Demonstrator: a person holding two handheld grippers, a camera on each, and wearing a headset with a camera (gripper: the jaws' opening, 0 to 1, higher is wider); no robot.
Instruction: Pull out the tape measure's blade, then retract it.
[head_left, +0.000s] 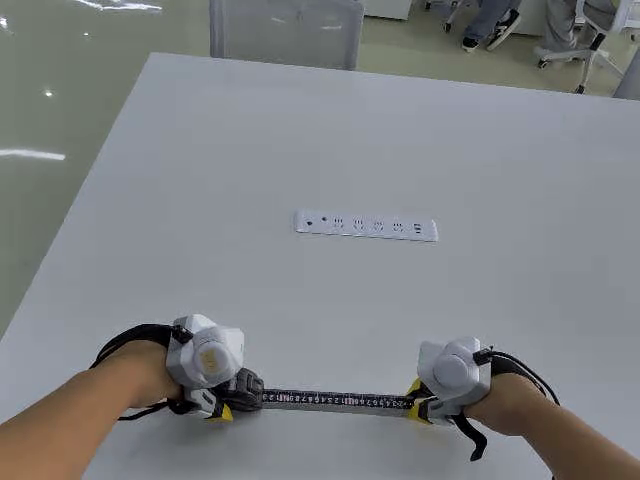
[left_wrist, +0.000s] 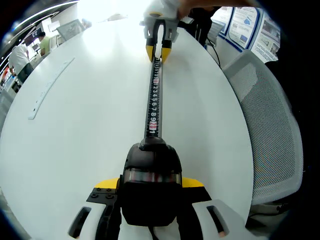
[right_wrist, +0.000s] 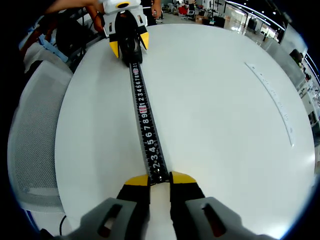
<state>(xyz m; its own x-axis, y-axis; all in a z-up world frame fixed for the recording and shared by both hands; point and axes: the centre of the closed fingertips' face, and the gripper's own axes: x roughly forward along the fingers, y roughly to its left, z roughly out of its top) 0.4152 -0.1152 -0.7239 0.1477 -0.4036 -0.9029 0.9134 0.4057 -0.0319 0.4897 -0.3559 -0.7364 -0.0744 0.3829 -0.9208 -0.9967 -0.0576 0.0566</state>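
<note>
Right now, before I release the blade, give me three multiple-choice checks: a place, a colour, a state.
1. The power strip lies: A) beyond the blade; B) under the blade; C) on a chair.
2. The fingertips are: A) red; B) yellow; C) green.
3. The blade is: A) fully retracted; B) stretched from case to right gripper; C) coiled up.
1 A: head view shows it farther out. 2 B: both gripper views show yellow. 3 B: left gripper holds the case, right gripper pinches the tip.
</note>
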